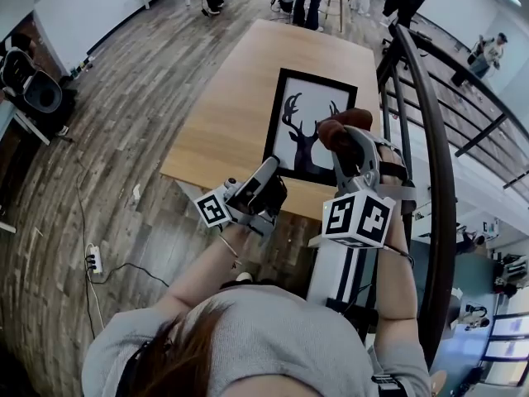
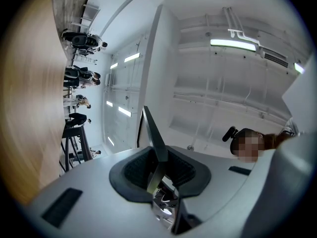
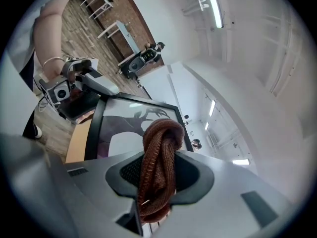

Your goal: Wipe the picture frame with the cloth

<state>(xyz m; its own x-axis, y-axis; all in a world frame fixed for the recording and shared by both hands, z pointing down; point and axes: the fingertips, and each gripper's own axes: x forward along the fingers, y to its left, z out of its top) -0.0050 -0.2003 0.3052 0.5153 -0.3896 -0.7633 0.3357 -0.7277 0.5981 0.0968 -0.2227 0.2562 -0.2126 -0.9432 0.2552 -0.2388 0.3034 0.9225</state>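
Jaws of the left gripper close narrowly on the thin black edge of the picture frame, a flat rectangle holding a dark deer silhouette on white. Those of the right gripper clamp a bunched, ribbed brown knit cloth; its rounded fold sits over the frame's right side in the head view, contact unclear. Under the frame, at centre, spreads the smooth pale wood counter.
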